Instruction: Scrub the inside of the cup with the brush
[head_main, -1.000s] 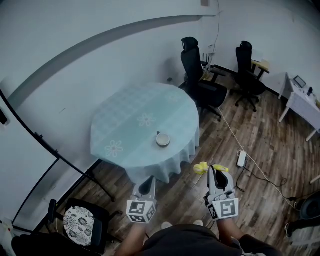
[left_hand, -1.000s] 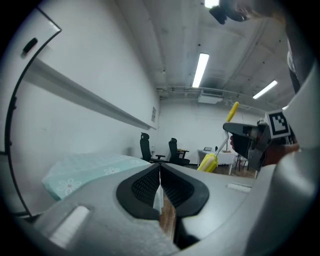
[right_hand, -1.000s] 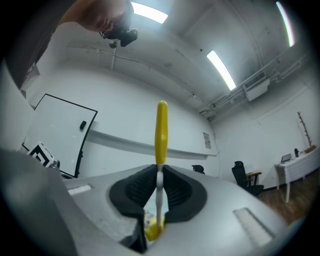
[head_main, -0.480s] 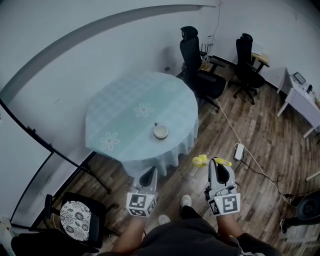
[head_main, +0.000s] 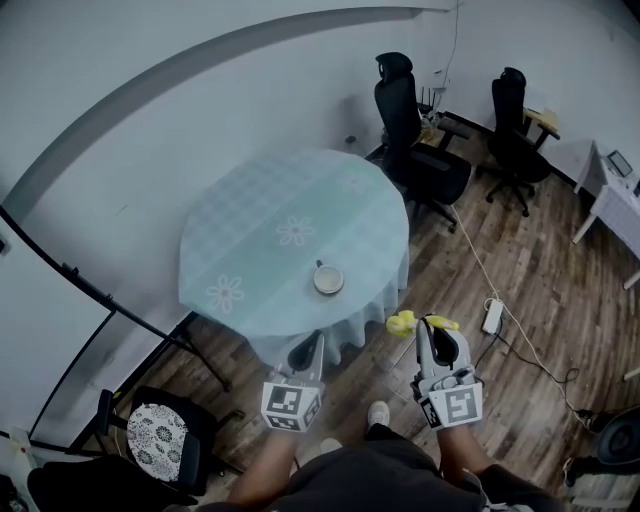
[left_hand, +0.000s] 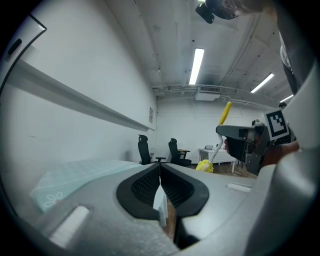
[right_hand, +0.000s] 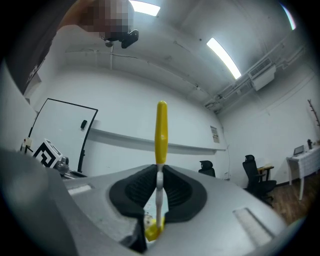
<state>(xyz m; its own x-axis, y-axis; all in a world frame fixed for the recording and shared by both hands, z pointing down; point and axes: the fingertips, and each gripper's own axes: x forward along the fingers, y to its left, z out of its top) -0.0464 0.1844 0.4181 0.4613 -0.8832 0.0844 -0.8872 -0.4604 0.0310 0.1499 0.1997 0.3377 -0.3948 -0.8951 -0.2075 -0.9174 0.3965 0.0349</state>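
Observation:
A white cup (head_main: 328, 279) stands on the round table (head_main: 260, 230) with its pale green cloth, near the table's front right edge. My right gripper (head_main: 437, 333) is shut on a brush (head_main: 404, 324) with a yellow handle and yellow head; in the right gripper view the brush (right_hand: 160, 131) stands upright between the jaws of the right gripper (right_hand: 159, 195). My left gripper (head_main: 310, 349) is shut with nothing in it, and in the left gripper view the left gripper (left_hand: 160, 187) shows its pads pressed together. Both grippers hang over the wooden floor, short of the table.
Two black office chairs (head_main: 415, 150) (head_main: 516, 140) stand behind the table. A white power strip (head_main: 492, 316) and its cable lie on the floor at right. A white desk (head_main: 615, 195) is at far right. A stool with a patterned cushion (head_main: 157, 447) is at lower left.
Both grippers have moved forward toward the table, and the table and cup sit nearer to them in the head view. Jaws stay as they were.

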